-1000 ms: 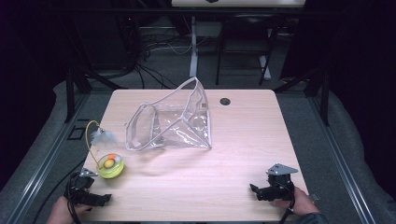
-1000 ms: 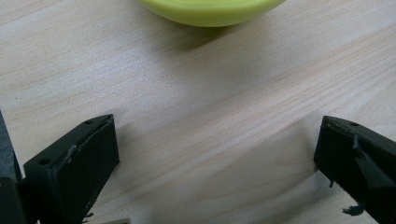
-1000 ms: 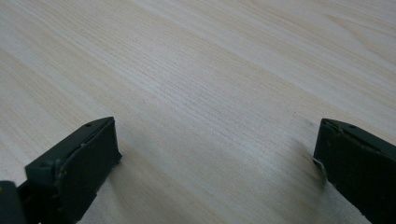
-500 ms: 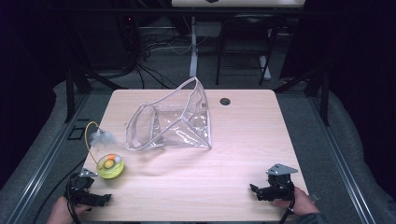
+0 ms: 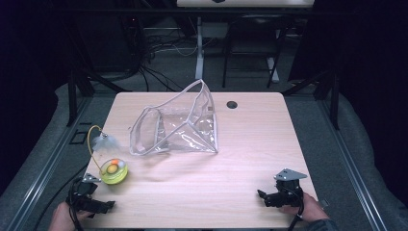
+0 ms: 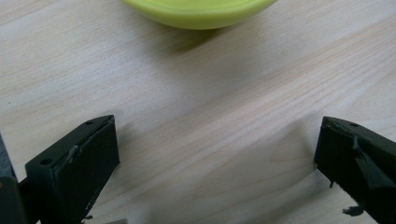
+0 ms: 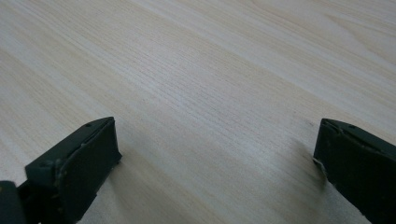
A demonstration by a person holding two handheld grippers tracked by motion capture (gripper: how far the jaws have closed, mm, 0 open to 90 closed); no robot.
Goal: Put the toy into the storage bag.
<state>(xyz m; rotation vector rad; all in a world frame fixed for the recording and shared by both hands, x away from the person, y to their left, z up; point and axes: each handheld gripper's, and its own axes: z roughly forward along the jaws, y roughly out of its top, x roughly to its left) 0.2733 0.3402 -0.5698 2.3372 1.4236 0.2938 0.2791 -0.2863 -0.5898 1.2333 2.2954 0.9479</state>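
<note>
1. Nothing has moved since the earlier frames; both grippers rest at the near edge of the worktop [image 5: 250,159], so I judge no step has begun.
2. Left gripper [image 5: 91,204]: fingers wide and empty, level, with the yellow-green toy [image 5: 114,171] just ahead of them.
3. Beyond and between both sets of fingers lies the clear plastic bag [image 5: 180,127], untouched.
4. Right gripper [image 5: 276,197]: fingers wide, empty, over bare wood.

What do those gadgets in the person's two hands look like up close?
Both are black, boxy hand-held tongs. The right tongs carry a grey three-cornered plate on top, and a dark cable trails from them by the hand. The left tongs have a small grey piece on top and a black cable too. Up close, each has two blocky black jaws with small holes and scuffed edges.
</note>
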